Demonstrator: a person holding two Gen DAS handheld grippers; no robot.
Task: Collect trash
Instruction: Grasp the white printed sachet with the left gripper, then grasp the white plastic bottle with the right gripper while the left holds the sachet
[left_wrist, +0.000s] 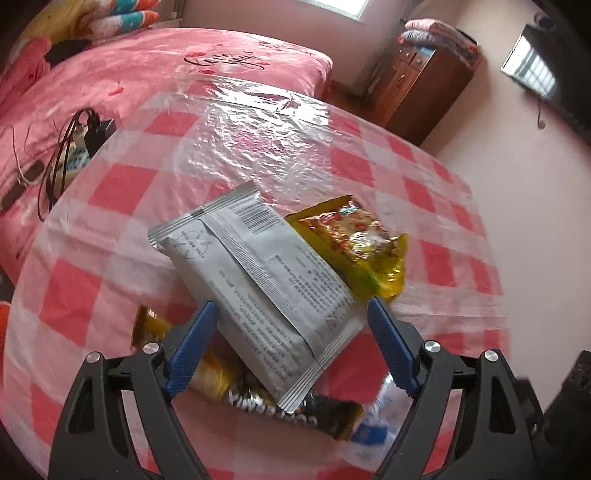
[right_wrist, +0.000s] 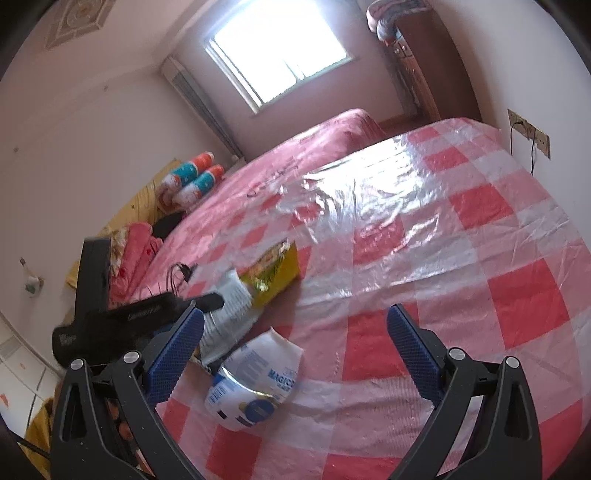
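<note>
Item 1. My left claw: blue fingers spread wide, holding nothing. The grey-white packet lies between and just beyond the tips; I cannot tell whether either finger touches it.

Item 2. My right claw: fingers spread wide, nothing between them, over the checked cloth.

Item 3. Trash, nearest first, all loose on the tablecloth, none of it in any container:
- a white-and-blue wrapper, torn open and crumpled, just ahead of my right claw's left finger; in the left wrist view only a blurred scrap of it shows at the lower edge.
- a dark wrapper with white lettering, lying flat, its end tucked under the grey-white packet.
- a gold wrapper, partly hidden behind my left claw's left finger, touching the dark one.
- the grey-white packet, barcode side up, resting across the dark wrapper and overlapping the yellow bag's near edge.
- a yellow noodle bag, crinkled, farthest of the pile.

Item 4. The cloth: red-and-white checks under clear plastic film, glare across its far half.

Item 5. Beyond the table's far edge: a bed with a pink cover; black cables and a charger on it near the table's left edge.

Item 6. Farthest: a wooden cabinet with folded bedding on top, and a window.
</note>
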